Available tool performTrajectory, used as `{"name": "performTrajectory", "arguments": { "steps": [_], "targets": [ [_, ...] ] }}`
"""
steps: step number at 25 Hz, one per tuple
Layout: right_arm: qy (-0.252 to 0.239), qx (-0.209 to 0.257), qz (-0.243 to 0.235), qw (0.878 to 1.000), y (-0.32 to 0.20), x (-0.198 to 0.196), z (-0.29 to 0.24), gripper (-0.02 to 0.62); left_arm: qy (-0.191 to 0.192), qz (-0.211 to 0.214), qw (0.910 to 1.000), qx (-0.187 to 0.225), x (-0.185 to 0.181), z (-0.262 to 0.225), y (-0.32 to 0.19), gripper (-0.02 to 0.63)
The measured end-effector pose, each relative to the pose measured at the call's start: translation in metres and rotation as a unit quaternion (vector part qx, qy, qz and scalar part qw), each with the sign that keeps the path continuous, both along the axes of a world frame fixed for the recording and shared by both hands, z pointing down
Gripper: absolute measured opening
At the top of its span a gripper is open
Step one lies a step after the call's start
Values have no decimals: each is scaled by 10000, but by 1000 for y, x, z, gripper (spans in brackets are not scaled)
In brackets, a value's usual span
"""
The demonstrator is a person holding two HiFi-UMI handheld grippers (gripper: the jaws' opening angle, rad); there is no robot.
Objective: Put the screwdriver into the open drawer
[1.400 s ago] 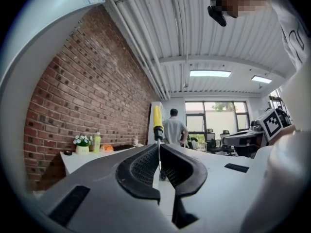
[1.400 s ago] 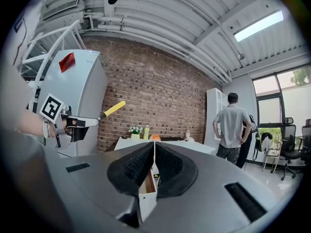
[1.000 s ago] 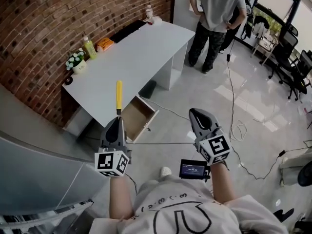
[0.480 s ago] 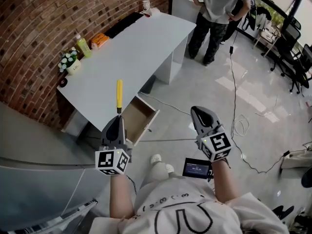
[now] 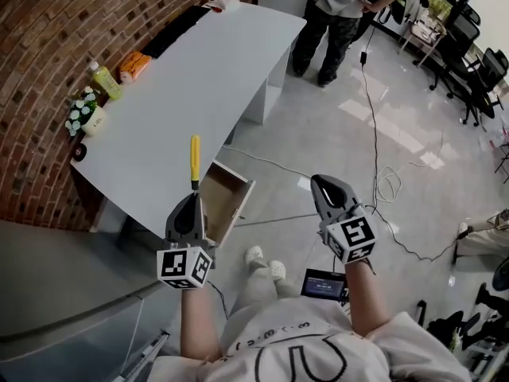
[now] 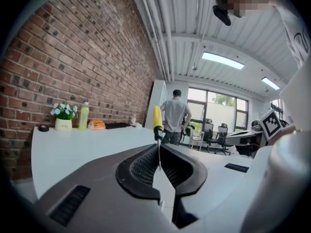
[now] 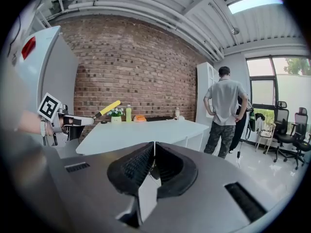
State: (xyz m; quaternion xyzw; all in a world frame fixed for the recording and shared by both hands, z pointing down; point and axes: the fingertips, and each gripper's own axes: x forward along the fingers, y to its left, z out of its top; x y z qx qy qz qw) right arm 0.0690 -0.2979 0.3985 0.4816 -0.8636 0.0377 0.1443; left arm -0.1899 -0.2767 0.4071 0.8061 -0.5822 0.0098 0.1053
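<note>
A screwdriver with a yellow handle (image 5: pixel 194 159) stands up from my left gripper (image 5: pixel 191 199), which is shut on its thin metal shaft. In the left gripper view the shaft (image 6: pixel 159 154) runs between the closed jaws and the handle (image 6: pixel 157 118) rises above them. The open wooden drawer (image 5: pixel 225 199) hangs under the white desk (image 5: pixel 183 86), just right of and below the left gripper's tips. My right gripper (image 5: pixel 320 183) is shut and empty, out over the floor to the drawer's right. In the right gripper view its jaws (image 7: pixel 154 145) meet with nothing between them.
On the desk's far left stand a flower pot (image 5: pixel 83 116), a green bottle (image 5: pixel 103 78) and an orange packet (image 5: pixel 135 64). A person (image 5: pixel 338 10) stands beyond the desk's far end. Cables (image 5: pixel 382 185) trail over the floor. Office chairs (image 5: pixel 477 62) stand at right.
The desk and drawer have slid up and left in the head view and sit closer under the left gripper. Both grippers have come forward and lower, still shut.
</note>
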Motion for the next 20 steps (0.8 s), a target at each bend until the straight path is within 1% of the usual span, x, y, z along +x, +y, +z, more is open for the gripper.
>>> {"name": "performTrajectory", "arguments": {
  "steps": [4,10,13,20],
  "targets": [
    [59,-229,222,9995,-9,0,25,21,90,145,9994,-287,-5,33,-21,20],
    [119,-519,460,9975,-8,7,54,21,112,402,9972,-621,3,66,-28,20],
    [115,-639,487,9967,-8,9,67,21,134,458,9960,-752,7,81,-29,20],
    [164,-925,453,9945,-19,15,95,21,196,416,9928,-1103,15,115,-34,20]
  ]
}}
